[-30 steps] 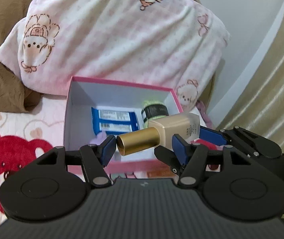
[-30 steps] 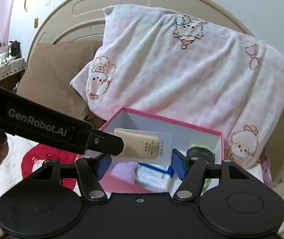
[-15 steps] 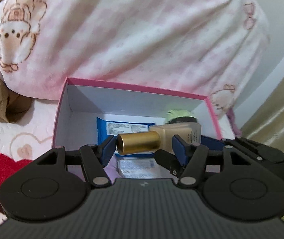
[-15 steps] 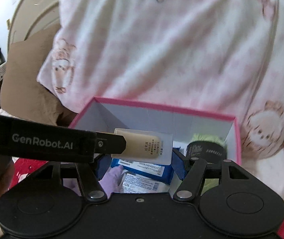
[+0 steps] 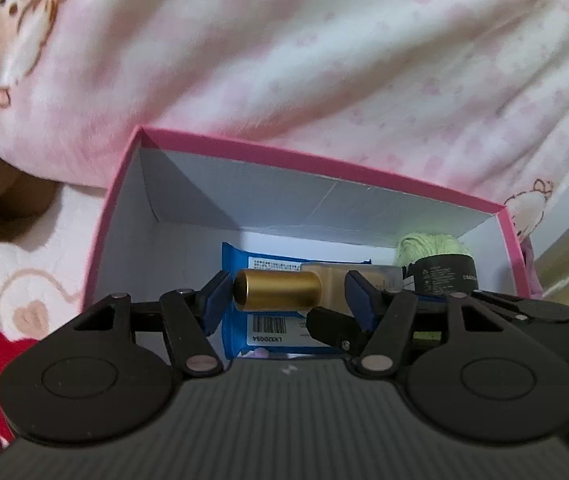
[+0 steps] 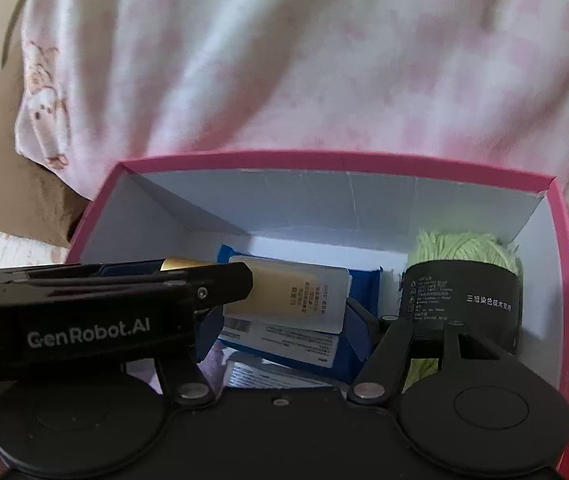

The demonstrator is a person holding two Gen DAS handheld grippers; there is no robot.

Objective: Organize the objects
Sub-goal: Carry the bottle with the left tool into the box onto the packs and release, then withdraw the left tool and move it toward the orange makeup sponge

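Note:
A beige foundation bottle (image 6: 290, 294) with a gold cap (image 5: 278, 290) lies crosswise between the fingers of both grippers, low inside the pink box (image 5: 324, 168). My left gripper (image 5: 284, 294) has its blue pads at either end of the cap. My right gripper (image 6: 284, 312) has its pads around the bottle's body. In the right wrist view the left gripper's black arm (image 6: 84, 308) covers the cap end. The pink box also shows in the right wrist view (image 6: 324, 160).
In the box lie blue packets (image 5: 264, 328) (image 6: 304, 348) and a green yarn ball with a black label (image 6: 460, 296) (image 5: 440, 264) at the right. A pink-and-white pillow (image 5: 284, 60) leans behind the box. A brown cushion (image 6: 0, 160) sits at the left.
Both grippers have moved forward and down with the bottle, from above the box's front edge to inside it, just over the blue packets.

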